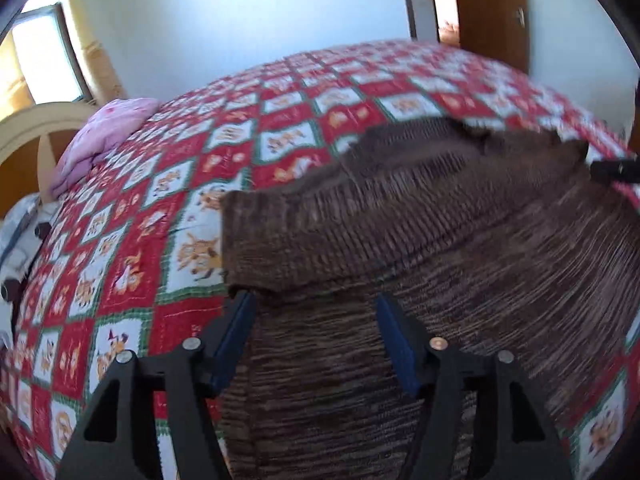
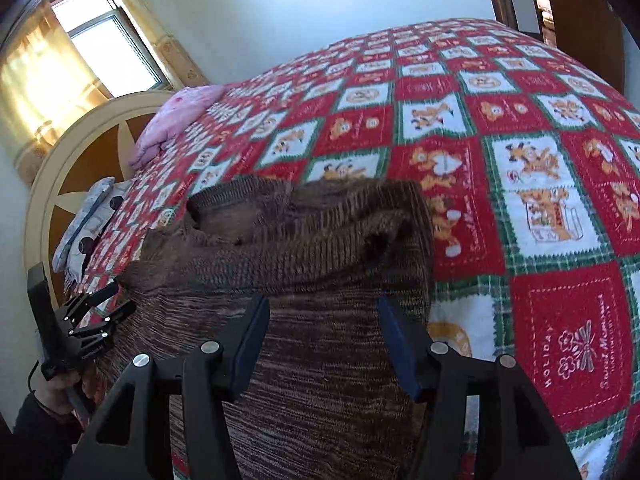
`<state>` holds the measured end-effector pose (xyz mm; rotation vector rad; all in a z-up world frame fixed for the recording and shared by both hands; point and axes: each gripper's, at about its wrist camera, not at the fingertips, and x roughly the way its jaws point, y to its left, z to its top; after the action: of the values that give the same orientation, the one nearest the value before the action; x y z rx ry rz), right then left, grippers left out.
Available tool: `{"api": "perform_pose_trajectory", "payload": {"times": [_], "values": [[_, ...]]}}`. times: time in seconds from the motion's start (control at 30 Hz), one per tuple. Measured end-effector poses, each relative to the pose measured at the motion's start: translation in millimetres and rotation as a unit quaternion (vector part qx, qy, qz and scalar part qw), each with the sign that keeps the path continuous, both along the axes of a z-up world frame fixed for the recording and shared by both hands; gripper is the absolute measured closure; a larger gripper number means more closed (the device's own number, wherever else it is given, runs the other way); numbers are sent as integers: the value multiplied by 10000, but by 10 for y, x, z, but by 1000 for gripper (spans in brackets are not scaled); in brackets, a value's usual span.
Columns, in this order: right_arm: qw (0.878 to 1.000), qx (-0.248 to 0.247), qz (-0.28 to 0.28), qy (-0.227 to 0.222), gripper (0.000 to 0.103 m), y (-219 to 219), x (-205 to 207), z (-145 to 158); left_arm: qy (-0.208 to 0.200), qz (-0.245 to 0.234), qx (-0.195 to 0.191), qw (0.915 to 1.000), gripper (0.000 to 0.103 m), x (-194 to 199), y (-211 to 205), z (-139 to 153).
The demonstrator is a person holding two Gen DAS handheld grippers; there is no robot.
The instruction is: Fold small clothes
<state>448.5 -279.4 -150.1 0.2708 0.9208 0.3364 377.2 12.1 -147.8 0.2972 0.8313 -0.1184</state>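
Note:
A brown knit sweater lies on the bed, its sleeves folded in over the body; it also shows in the right wrist view. My left gripper is open, its blue-padded fingers over the sweater's left part, at the folded sleeve's cuff. My right gripper is open over the sweater's right part, below the folded sleeve. The left gripper also shows at the left edge of the right wrist view, at the sweater's left side. The right gripper's tip shows at the right edge of the left wrist view.
The bed is covered by a red, white and green patchwork blanket. A pink pillow and a white patterned pillow lie by the rounded headboard. A window and a wooden door are behind.

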Motion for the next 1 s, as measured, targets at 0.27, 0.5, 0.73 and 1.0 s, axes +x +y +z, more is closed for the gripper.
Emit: {"api": "perform_pose_trajectory", "payload": {"times": [0.27, 0.5, 0.73, 1.0], "values": [[9999, 14, -54, -132, 45, -27, -25, -57, -80, 1164, 324, 9926, 29, 724, 328, 58], [9985, 126, -116, -527, 45, -56, -99, 88, -185, 2028, -156, 9789, 29, 584, 737, -12], [9979, -28, 633, -92, 45, 284, -147, 99, -391, 2007, -324, 9783, 14, 396, 779, -138], [9964, -566, 434, 449, 45, 474, 569, 87, -317, 2079, -383, 9769, 7, 415, 791, -212]]}}
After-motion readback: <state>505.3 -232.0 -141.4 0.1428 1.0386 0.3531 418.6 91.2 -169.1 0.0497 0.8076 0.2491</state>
